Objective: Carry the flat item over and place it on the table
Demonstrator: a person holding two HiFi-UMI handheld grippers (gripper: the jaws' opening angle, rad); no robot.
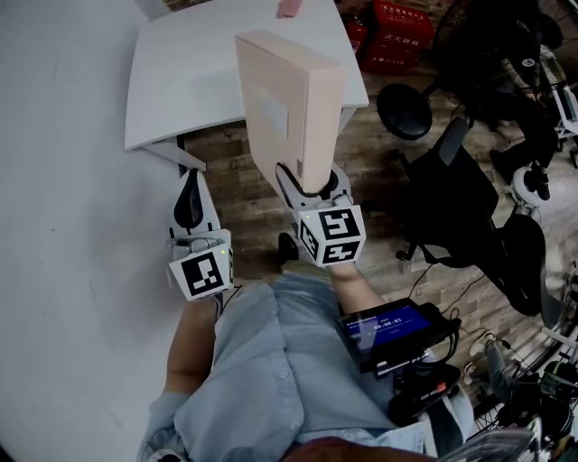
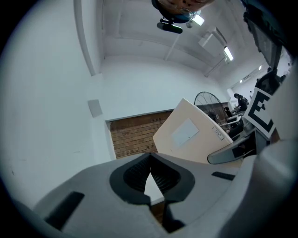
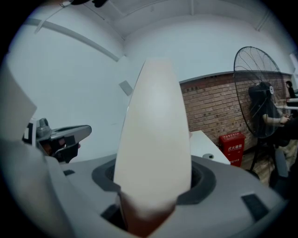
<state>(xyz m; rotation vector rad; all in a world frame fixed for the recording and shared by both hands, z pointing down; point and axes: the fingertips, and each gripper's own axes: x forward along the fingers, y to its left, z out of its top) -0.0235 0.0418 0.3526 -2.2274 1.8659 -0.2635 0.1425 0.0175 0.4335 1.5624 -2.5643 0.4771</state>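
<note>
Hazard: the flat, pale beige cardboard box (image 1: pixel 289 104) stands on end. It is clamped only along its lower edge by the jaws of the right gripper (image 1: pixel 309 185), and most of its length rises unsupported above the grip. Judged from this hold, a tilt or a quick swing could lever the box round the grip point and let it pivot or slide out, since smooth card offers little friction. The box is in the air over the wood-plank floor (image 1: pixel 244 176), short of the white rectangular bench (image 1: pixel 199 72). A low approach could drive the box's leading corner into the bench's near edge. Laying it flat calls for a rotation from upright, and a release before a broad face rests on the top would likely let it topple. The left gripper (image 1: pixel 191 200) hangs beside and apart from the box, jaws closed together on nothing, so it gives no second support. A small pink object (image 1: pixel 289 7) lies at the bench's far edge, well apart from the box. Materials: the box is thin, rigid and matt, with square corners and a paler rectangular label on one broad face. The bench top is smooth, with rounded corners. The pads (image 2: pixel 137 175) are black and ribbed, set in grey moulded gripper bodies.
</note>
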